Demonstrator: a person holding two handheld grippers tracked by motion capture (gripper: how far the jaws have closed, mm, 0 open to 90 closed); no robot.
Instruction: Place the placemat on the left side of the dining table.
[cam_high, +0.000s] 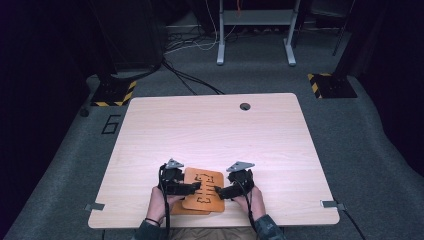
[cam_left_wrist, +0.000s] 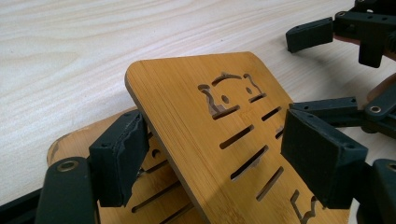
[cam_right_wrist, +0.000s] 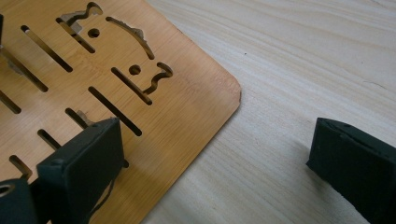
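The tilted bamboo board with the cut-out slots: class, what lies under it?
Under the tilted board lies a second slotted bamboo board on the table. Most of that second board is covered.

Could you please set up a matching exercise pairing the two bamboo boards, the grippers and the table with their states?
1. upper slotted bamboo board
2. lower bamboo board
3. right gripper
4. pale wooden table

a. lies flat beneath another
b. jaws open, one over the wood, one over the table
c. tilted, one edge raised
d. bears both boards

Pairs: 1-c, 2-a, 3-b, 4-d
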